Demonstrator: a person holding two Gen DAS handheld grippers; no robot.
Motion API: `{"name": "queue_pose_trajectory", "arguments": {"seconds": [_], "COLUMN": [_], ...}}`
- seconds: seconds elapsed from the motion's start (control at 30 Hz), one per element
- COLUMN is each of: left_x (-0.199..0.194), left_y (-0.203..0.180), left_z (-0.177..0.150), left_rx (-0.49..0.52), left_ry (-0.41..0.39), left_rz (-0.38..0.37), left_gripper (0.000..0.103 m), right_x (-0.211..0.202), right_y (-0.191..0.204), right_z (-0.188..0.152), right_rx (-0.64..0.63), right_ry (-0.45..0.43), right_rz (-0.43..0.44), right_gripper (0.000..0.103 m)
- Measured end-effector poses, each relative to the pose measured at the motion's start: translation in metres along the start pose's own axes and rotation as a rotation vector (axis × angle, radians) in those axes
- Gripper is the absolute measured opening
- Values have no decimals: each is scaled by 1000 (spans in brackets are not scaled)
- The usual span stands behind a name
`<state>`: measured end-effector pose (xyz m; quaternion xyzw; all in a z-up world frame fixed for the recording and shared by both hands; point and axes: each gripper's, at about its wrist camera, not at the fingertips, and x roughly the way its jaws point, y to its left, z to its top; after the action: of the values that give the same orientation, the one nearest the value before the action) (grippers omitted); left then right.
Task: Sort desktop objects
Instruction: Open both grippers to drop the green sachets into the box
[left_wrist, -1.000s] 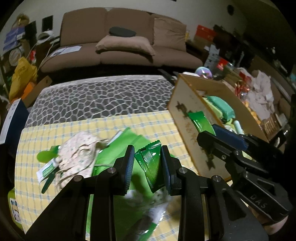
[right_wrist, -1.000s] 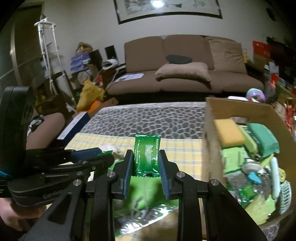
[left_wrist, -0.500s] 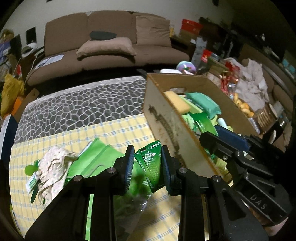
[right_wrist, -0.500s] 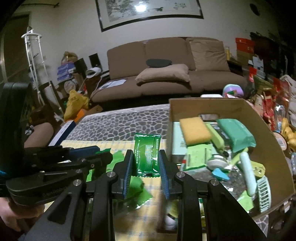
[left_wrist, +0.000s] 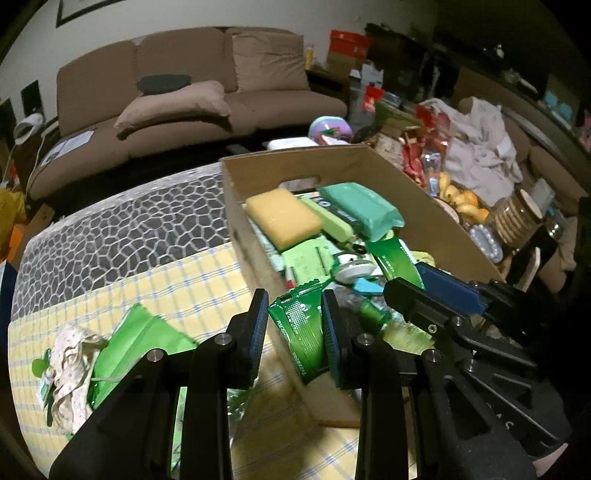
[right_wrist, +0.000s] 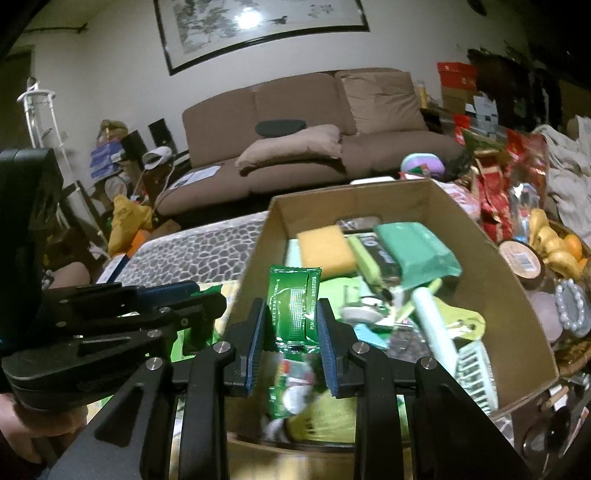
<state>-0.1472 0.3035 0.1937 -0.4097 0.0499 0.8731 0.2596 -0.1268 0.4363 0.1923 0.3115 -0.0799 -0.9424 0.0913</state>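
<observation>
My left gripper (left_wrist: 295, 314) is shut on a dark green sachet (left_wrist: 301, 328), held over the near left wall of the cardboard box (left_wrist: 255, 243). My right gripper (right_wrist: 291, 325) is shut on a second green sachet (right_wrist: 293, 299), held above the box's near end (right_wrist: 258, 258). The box holds a yellow sponge (left_wrist: 282, 216), a teal packet (left_wrist: 360, 206) and several small green items. The right gripper's tip (left_wrist: 417, 299) shows in the left wrist view; the left gripper (right_wrist: 199, 302) shows in the right wrist view.
On the yellow checked cloth (left_wrist: 177, 280) to the left lie a green pouch (left_wrist: 142, 332) and a floral cloth (left_wrist: 72, 354). Right of the box stands clutter: a fruit basket (left_wrist: 461, 203), jars, red packets. A brown sofa (left_wrist: 184, 96) is behind the table.
Both grippers have moved right from above the cloth to over the box, each still holding its sachet.
</observation>
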Motion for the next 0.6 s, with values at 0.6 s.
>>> {"name": "queue_pose_trajectory", "arguments": {"seconds": [0.6], "left_x": [46], "left_y": [-17], "left_z": [3], "left_rx": [-27], "left_ry": [52], "left_rz": [-4], "left_gripper": [31], "right_x": [18], "right_y": [-44], "right_z": [-1], "right_rx": [130], "right_ry": [39], "right_rz": [-7], "right_gripper": [39]}}
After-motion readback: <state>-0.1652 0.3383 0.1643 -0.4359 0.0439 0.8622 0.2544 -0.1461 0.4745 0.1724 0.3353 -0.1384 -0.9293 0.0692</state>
